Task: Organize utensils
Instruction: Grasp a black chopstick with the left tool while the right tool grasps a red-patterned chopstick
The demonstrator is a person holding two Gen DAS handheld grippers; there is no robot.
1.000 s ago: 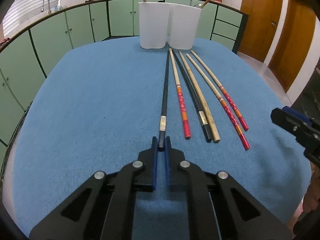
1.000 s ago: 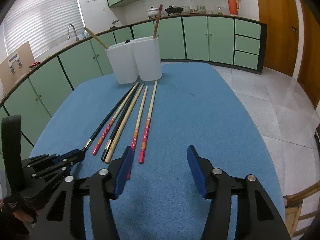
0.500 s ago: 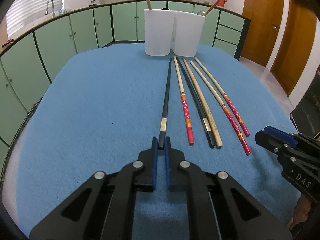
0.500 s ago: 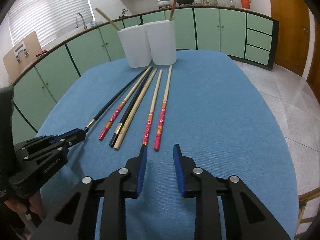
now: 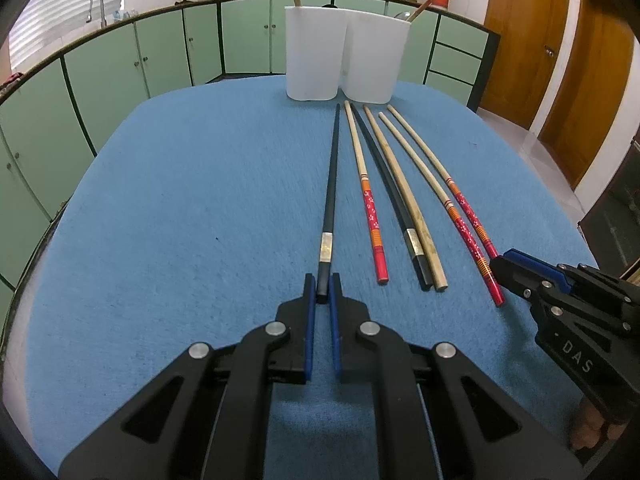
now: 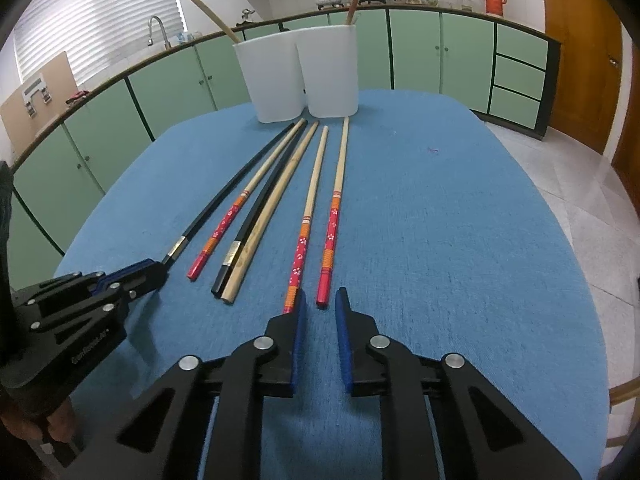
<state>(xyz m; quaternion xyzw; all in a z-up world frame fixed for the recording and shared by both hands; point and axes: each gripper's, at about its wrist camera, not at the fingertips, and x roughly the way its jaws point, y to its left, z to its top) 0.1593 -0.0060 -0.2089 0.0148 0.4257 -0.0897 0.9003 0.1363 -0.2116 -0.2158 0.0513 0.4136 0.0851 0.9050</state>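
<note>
Six chopsticks lie side by side on the blue table [image 5: 192, 208], pointing at two white holders [image 5: 316, 56]. My left gripper [image 5: 322, 285] is shut on the near end of the leftmost black chopstick [image 5: 330, 192]. In the right wrist view, the rightmost red-handled chopstick [image 6: 331, 236] ends just between the tips of my right gripper [image 6: 320, 299]. The jaws are closing, and the pads stand a little apart from that chopstick. Another red-handled chopstick [image 6: 301, 248] runs outside the left finger. A third red one, a black one and a plain bamboo one lie between.
Each white holder [image 6: 330, 72] has a chopstick standing in it. Green kitchen cabinets [image 6: 416, 56] ring the table, with a sink at the far left and wooden doors at the right. The table's right edge drops to a tiled floor [image 6: 592, 208].
My right gripper's jaws have narrowed from wide open to a small gap and moved forward and down to the end of the rightmost red chopstick. The left gripper has kept still.
</note>
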